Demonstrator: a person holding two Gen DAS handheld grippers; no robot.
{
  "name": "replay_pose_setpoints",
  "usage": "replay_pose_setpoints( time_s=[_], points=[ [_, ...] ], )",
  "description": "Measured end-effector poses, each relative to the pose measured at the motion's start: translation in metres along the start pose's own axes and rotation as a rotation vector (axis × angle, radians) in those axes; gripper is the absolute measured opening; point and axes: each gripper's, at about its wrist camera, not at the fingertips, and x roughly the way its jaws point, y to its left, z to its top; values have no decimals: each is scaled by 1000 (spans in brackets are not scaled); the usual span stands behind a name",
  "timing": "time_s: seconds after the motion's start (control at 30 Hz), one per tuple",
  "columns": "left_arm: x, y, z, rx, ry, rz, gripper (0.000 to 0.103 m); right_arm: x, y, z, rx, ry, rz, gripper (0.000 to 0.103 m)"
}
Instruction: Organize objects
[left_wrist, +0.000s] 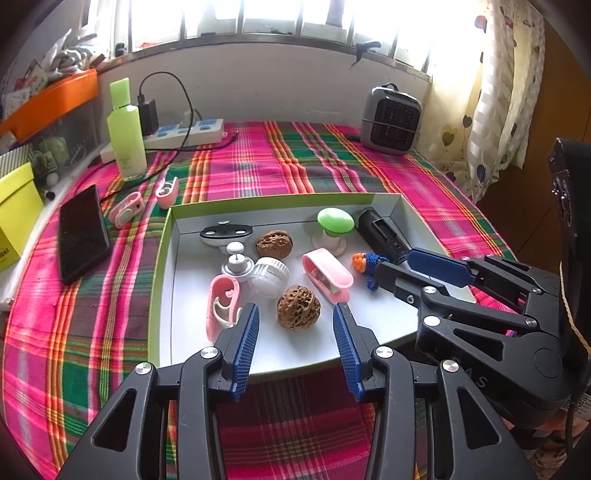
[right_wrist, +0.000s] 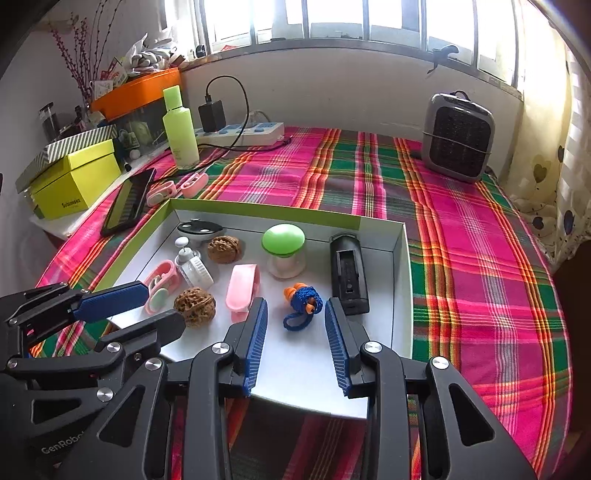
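Your left gripper (left_wrist: 295, 317) stands open above the near walnut (left_wrist: 298, 307) and your right gripper (right_wrist: 295, 314) open above the blue cord charm (right_wrist: 302, 305), both objects lying free in the white tray (right_wrist: 402, 258). Drop too steeply and a pad may likely roll the walnut into the pink clip (left_wrist: 327, 274). The tray sits on a pink plaid cloth (right_wrist: 480, 240) under a bright window.

Bright barred window (right_wrist: 332, 18), white wall (right_wrist: 332, 92), heart-print curtain (left_wrist: 498, 110).
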Motion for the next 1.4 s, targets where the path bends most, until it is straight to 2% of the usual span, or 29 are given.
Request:
replay_pose_setpoints(
  time_s=[0.47,0.77,1.0,1.07,1.13,1.4],
  points=[
    [-32,-4,-24,10,-58,56,41,-37,10,-28,24,-34,-29,34],
    [-39,-9,-45,11,-40,49,41,-44,16,-52,35,-9,-33,34],
    [-34,-5,-65,5,-4,81,41,-39,19,-70,48,31,-46,35],
    [-32,-4,-70,0,11,88,41,-36,19,-76,51,48,-58,36],
    [-30,-3,-75,-7,19,95,41,-34,19,-82,62,70,-62,42],
    [-26,-3,-83,-5,33,106,42,-41,17,-89,73,71,-93,45]
  ],
)
